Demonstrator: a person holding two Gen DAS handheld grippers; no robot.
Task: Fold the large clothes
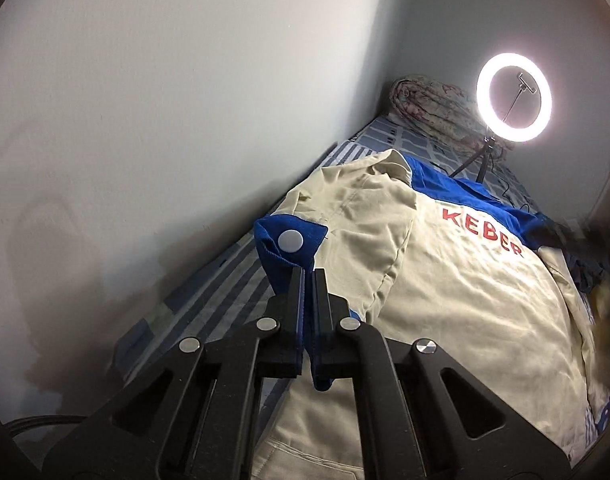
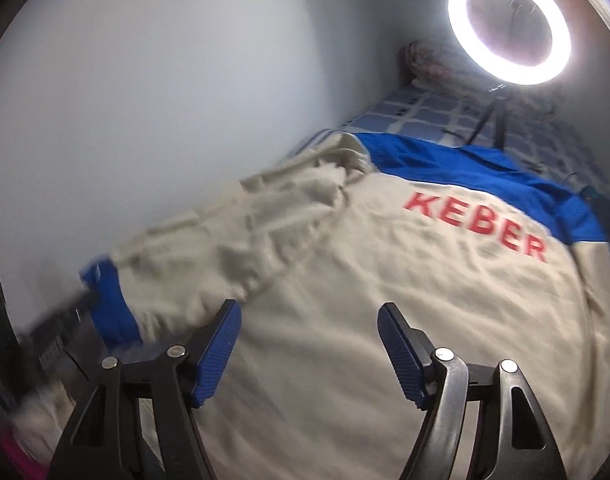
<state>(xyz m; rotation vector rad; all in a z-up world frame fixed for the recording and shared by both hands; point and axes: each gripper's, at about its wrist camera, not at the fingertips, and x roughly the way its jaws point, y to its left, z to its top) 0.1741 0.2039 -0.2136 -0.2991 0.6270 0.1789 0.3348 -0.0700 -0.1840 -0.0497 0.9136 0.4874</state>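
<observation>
A large cream jacket (image 1: 457, 296) with a blue yoke and red letters KEBER lies back-up on the bed. My left gripper (image 1: 308, 274) is shut on the blue sleeve cuff (image 1: 281, 248), which has a white snap button, and holds the sleeve lifted over the jacket's left side. In the right wrist view the jacket (image 2: 365, 280) fills the frame, and its left sleeve ends in the blue cuff (image 2: 113, 304) at the far left. My right gripper (image 2: 309, 312) is open and empty, hovering above the jacket's lower back.
The bed has a blue and white checked sheet (image 1: 225, 280) against a grey wall on the left. A lit ring light on a tripod (image 1: 513, 98) stands at the bed's far end beside a rolled quilt (image 1: 429, 108). Dark clothing (image 1: 585, 264) lies at the right.
</observation>
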